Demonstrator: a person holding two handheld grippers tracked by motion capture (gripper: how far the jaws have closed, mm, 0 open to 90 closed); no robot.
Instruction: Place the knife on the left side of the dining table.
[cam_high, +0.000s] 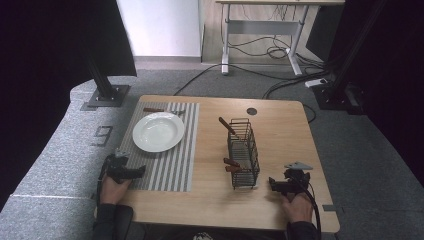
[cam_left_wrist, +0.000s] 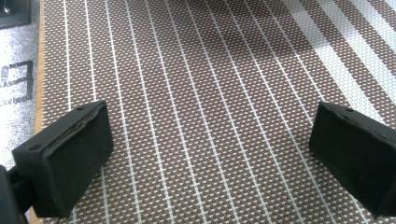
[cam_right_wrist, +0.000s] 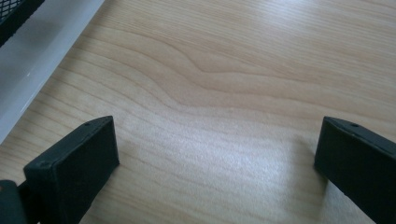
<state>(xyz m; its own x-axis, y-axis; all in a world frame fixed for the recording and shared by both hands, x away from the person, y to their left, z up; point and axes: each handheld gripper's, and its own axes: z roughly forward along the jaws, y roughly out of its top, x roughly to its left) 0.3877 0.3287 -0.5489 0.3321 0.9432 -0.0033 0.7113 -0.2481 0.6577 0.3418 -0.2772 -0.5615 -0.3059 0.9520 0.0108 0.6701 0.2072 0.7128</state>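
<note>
A white plate rests on a grey striped placemat at the table's left. A brown-handled utensil lies on the mat behind the plate. A black wire basket stands mid-table with brown-handled cutlery sticking out of it. My left gripper rests at the mat's near left corner, open, with only striped mat between its jaws. My right gripper sits near the front edge, right of the basket, open over bare wood.
The wooden table has a dark round hole near its back edge. The basket's pale base lies close to the left of my right gripper. Grey carpet, cables and a desk frame lie beyond the table.
</note>
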